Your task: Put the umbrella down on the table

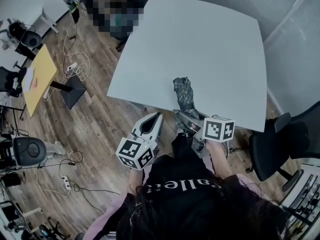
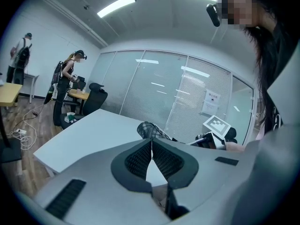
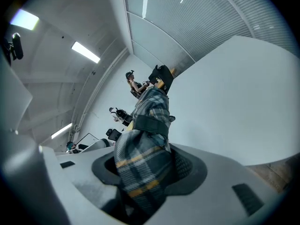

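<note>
Wooden floor (image 1: 100, 129) all around, with cables lying loose on it off to the left. Big pale grey table (image 1: 200, 44) fills the upper middle of the head view, bare top. A black office chair (image 1: 280, 144) sits at its right corner, and a smaller yellow table (image 1: 37, 76) stands well apart on the left.

The umbrella (image 1: 184, 93) is folded up, dark plaid with thin yellow lines and a strap wrapped round it. Its far end pokes out over the near edge of the table, while the near end is clamped in the right gripper (image 1: 187, 120). Can't tell whether the tip actually touches the tabletop. In the right gripper view the jaws of the right gripper (image 3: 147, 165) are pinching the plaid bundle (image 3: 150, 121), which runs up and away toward the table.

The left gripper (image 1: 156, 116) sits just beside it on the left, off the table edge over the floor. The left gripper view shows its jaws pressed together with nothing between them (image 2: 151, 146).
</note>
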